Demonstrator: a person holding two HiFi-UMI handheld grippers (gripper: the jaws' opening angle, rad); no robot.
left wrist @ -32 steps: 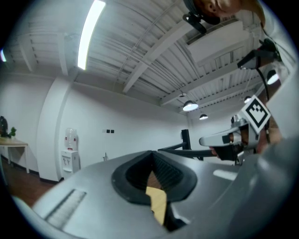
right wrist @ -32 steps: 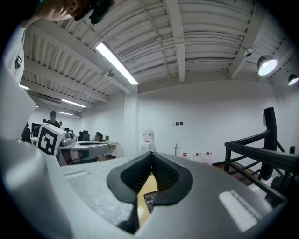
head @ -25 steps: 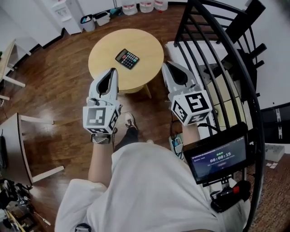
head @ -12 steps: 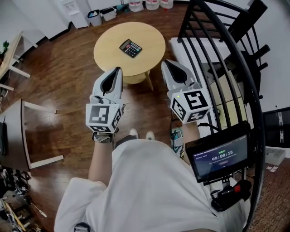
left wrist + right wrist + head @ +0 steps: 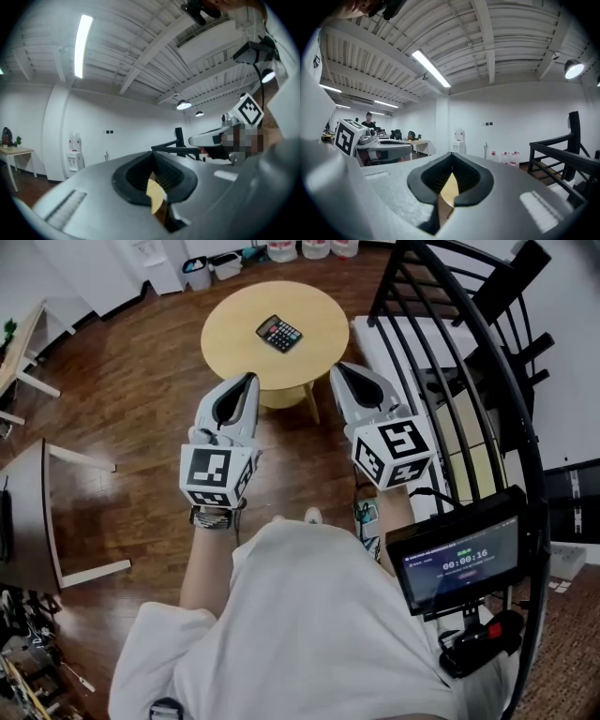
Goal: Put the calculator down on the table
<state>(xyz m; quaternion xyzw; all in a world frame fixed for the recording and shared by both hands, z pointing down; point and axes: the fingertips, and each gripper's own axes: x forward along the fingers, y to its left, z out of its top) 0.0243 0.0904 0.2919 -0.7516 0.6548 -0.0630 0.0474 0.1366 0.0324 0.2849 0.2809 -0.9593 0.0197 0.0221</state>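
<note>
A black calculator [image 5: 279,333] lies flat on the round wooden table [image 5: 234,334] in the head view, with nothing touching it. My left gripper [image 5: 249,379] is held level short of the table's near edge, jaws shut and empty. My right gripper [image 5: 337,368] hangs beside it to the right, also shut with nothing in it. In the left gripper view the closed jaws of the left gripper [image 5: 152,161] point at a white wall, and the right gripper [image 5: 211,138] shows at the side. In the right gripper view the right gripper [image 5: 451,166] is closed too, with the left gripper [image 5: 389,151] at the left.
A black stair railing [image 5: 450,381] curves close along my right. A water dispenser [image 5: 155,259], bins and water jugs [image 5: 314,249] stand along the far wall. A wooden desk [image 5: 37,521] sits at the left. Dark wooden floor [image 5: 131,390] surrounds the table.
Both grippers have drawn back from the table together; the table and calculator now sit farther off and higher in the head view. The jaws stay shut.
</note>
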